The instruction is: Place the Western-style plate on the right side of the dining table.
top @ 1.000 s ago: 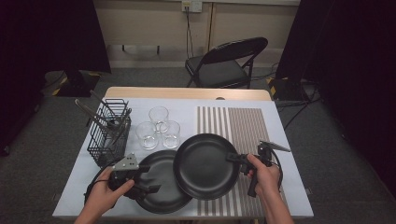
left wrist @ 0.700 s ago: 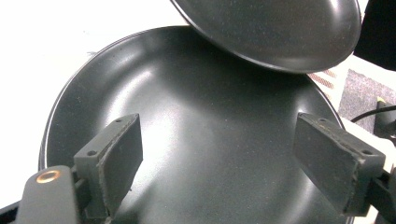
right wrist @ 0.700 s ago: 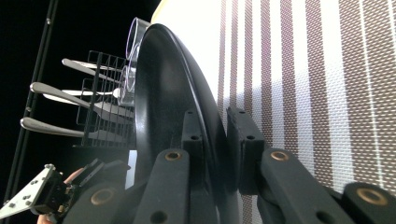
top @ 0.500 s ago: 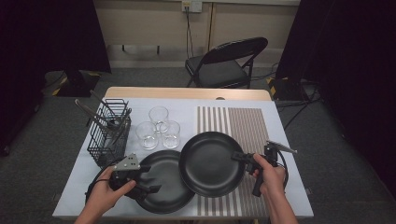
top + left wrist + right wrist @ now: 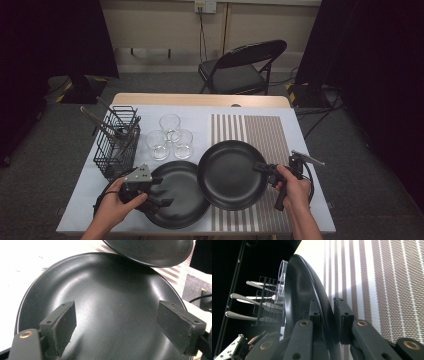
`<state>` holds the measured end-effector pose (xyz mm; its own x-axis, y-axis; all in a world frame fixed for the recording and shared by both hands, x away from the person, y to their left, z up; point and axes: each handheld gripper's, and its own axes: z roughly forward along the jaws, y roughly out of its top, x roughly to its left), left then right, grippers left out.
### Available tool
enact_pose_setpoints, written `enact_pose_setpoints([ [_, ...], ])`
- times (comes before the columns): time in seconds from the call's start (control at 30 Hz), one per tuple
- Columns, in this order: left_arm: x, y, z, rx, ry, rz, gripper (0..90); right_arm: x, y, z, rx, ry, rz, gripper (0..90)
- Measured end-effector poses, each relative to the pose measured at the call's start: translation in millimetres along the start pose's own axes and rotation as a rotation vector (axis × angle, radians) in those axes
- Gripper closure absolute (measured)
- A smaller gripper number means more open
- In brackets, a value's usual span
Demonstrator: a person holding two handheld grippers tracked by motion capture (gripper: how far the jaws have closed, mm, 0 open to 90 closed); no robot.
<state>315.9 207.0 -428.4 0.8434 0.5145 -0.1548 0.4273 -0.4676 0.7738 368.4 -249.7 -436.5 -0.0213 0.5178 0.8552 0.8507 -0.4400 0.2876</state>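
Over striped mat [image 5: 260, 132], right gripper [image 5: 264, 168] pinching raised plate [image 5: 231, 174] rim, left gripper [image 5: 159, 192] wide.

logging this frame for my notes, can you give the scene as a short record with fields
work in hand: moving one black plate off another
right tongs: shut on the rim of the upper plate, held tilted over the striped mat
left tongs: open, pads apart above the lower plate, not gripping it
lower plate: flat on the white table, partly overlapped by the upper plate
behind the plates: three clear glasses
left of the glasses: wire basket with cutlery
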Motion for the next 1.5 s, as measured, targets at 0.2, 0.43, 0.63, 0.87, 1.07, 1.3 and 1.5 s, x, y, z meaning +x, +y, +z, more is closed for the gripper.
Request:
enact_pose_setpoints([
  [0.2,-0.7,2.3,2.1,0.004,-0.005,0.005,16.0,-4.5,1.6,-6.5,-0.026,-0.005,0.01,77.8],
  [0.43,-0.8,3.5,5.1,0.009,-0.013,0.012,16.0,-9.7,2.7,-12.8,-0.041,-0.02,0.019,77.5],
  [0.63,-1.4,4.1,7.7,0.017,-0.025,0.017,16.0,-14.5,3.8,-16.9,-0.056,-0.028,0.022,76.9],
  [0.87,-1.6,5.0,8.2,0.02,-0.022,0.022,16.0,-18.9,6.6,-21.9,-0.072,-0.047,0.032,76.7],
  [1.07,-1.6,4.5,8.7,0.018,-0.023,0.022,16.0,-21.2,7.9,-22.0,-0.085,-0.042,0.036,76.6],
  [1.3,-1.9,4.5,9.7,0.023,-0.024,0.022,16.0,-25.1,10.0,-23.7,-0.096,-0.045,0.048,76.4],
  [1.5,-2.1,4.6,9.9,0.022,-0.026,0.022,16.0,-26.9,11.3,-24.1,-0.102,-0.051,0.047,76.2],
])
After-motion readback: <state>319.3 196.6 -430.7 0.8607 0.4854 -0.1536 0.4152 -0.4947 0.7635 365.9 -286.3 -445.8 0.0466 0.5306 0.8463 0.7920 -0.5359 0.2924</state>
